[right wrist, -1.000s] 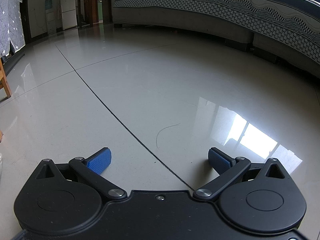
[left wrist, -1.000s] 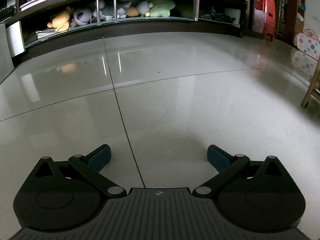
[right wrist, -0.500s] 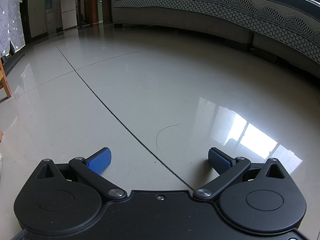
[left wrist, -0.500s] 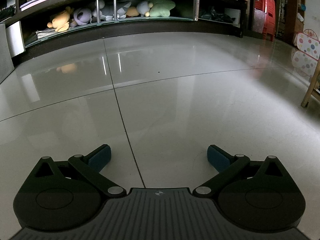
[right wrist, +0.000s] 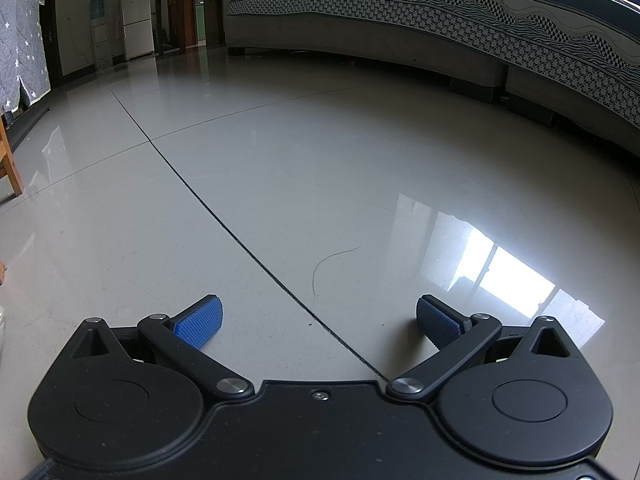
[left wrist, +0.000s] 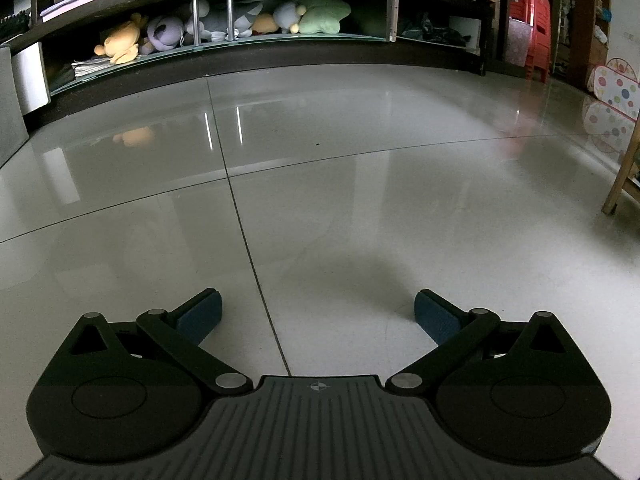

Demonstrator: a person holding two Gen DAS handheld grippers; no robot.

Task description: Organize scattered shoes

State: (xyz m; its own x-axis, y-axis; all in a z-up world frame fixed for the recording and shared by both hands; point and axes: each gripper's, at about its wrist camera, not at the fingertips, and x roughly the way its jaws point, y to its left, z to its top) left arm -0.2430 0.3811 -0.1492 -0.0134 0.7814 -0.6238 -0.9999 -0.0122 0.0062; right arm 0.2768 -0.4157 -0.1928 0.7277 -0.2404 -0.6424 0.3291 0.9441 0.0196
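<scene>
left tool (left wrist: 316, 312): low over the floor (left wrist: 360, 200), blue pads (left wrist: 434, 318) spread wide apart, nothing between them. faces a long dark shelf (left wrist: 240, 56).
right tool (right wrist: 318, 318): low over the floor (right wrist: 320, 160), pads (right wrist: 198, 322) spread wide apart, nothing between them. faces a bed (right wrist: 460, 28).
floor: pale glossy tiles with dark grout lines; one line runs between the pads of each tool. a thin curved hair (right wrist: 330, 266) lies just ahead of the right tool.
shelf: stands at the far edge of the floor. on it, a row of soft toys, yellow (left wrist: 118, 42), purple (left wrist: 162, 34), green (left wrist: 324, 14); a stack of papers (left wrist: 90, 68) lies near the yellow toy.
right of the shelf: red plastic stools (left wrist: 528, 28), a spotted play tent (left wrist: 614, 88), a wooden leg (left wrist: 620, 176).
bed: patterned cover, well beyond the right tool; a white fridge (right wrist: 136, 22) stands far off to its left.
shoes: none visible in either view; where they lie cannot be told.
</scene>
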